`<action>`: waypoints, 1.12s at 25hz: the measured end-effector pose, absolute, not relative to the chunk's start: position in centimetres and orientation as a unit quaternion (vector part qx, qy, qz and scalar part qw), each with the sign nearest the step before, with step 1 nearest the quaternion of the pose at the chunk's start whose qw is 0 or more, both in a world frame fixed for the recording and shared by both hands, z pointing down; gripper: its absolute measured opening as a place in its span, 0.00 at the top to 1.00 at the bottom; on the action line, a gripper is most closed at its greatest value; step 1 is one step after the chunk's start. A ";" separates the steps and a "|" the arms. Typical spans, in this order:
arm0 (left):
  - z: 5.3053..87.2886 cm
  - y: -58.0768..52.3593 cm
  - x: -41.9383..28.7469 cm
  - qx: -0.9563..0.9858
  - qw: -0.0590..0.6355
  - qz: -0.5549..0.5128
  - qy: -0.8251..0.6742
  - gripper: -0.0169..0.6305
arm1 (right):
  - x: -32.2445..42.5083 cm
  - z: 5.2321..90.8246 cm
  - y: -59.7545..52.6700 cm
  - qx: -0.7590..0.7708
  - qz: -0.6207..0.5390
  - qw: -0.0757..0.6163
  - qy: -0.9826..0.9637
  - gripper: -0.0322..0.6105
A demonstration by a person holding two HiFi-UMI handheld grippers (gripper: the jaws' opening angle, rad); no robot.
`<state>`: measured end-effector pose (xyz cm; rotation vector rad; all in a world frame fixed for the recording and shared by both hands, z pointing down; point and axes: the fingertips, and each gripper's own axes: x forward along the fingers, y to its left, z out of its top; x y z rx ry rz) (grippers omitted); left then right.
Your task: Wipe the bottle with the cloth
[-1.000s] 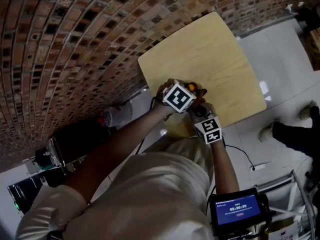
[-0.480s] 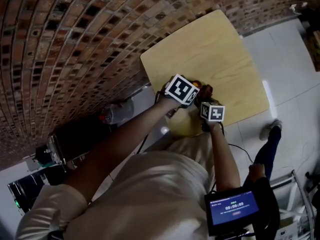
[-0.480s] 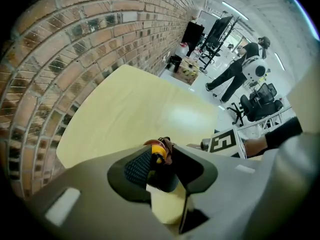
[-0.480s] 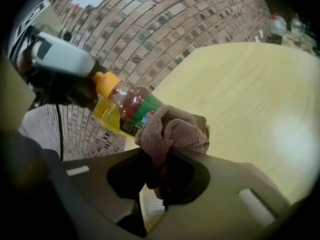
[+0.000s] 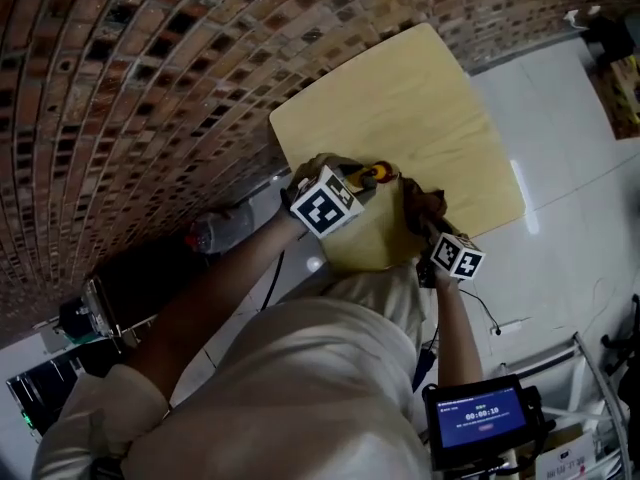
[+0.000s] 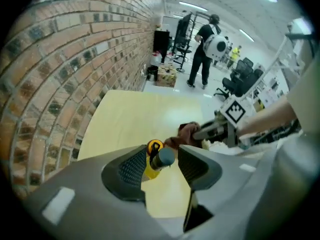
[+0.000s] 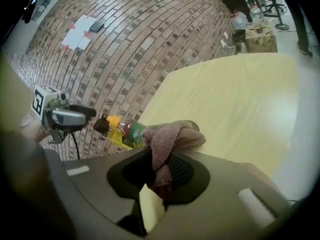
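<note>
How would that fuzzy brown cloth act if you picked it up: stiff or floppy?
Probably floppy: the fuzzy brown cloth bunches in soft folds and droops where the right gripper pinches it. Likely light, since one small pinch holds it. Its fuzzy surface probably won't slip easily.

The tabletop (image 5: 400, 98) is pale yellow wood with a faint grain. To its left, the brick wall (image 5: 150, 68) is a patchwork of red-brown, dark and pale bricks with light mortar lines. To the right, the floor (image 5: 560, 128) is glossy pale grey. The bottle (image 7: 122, 129) has a dark cap, an orange-yellow neck ring, yellow liquid and a green label with a touch of red. The cloth (image 7: 172, 136) is dusty pink-brown. The left tool (image 6: 162, 164) and the right tool (image 7: 160, 176) are matte grey with black textured pads and black-on-white square markers. The near shirt (image 5: 300, 388) is beige, and the near screen (image 5: 480, 415) glows blue.
</note>
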<state>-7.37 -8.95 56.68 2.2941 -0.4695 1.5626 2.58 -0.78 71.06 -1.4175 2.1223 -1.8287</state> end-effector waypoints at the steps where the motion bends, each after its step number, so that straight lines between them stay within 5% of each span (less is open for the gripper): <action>1: 56.8 -8.5 -7.7 0.802 0.130 0.563 -0.151 0.64 | 3.9 71.0 -0.5 -0.463 -0.582 0.006 0.668 0.84; 14: 62.1 -8.7 -7.5 0.727 -0.077 0.665 -0.153 0.70 | 4.5 69.0 -1.0 -0.488 -0.556 0.021 0.672 0.84; 19: 60.8 -9.0 -7.2 0.765 -0.020 0.615 -0.188 0.70 | 3.0 68.1 -1.0 -0.489 -0.556 0.040 0.671 0.84; 25: 58.7 -10.7 -8.7 0.815 0.155 0.485 -0.277 0.71 | 2.5 67.1 -1.0 -0.484 -0.549 0.049 0.680 0.84; 28: 58.5 -10.5 -9.3 0.837 0.161 0.440 -0.285 0.71 | 2.4 65.9 -1.3 -0.480 -0.538 0.061 0.691 0.84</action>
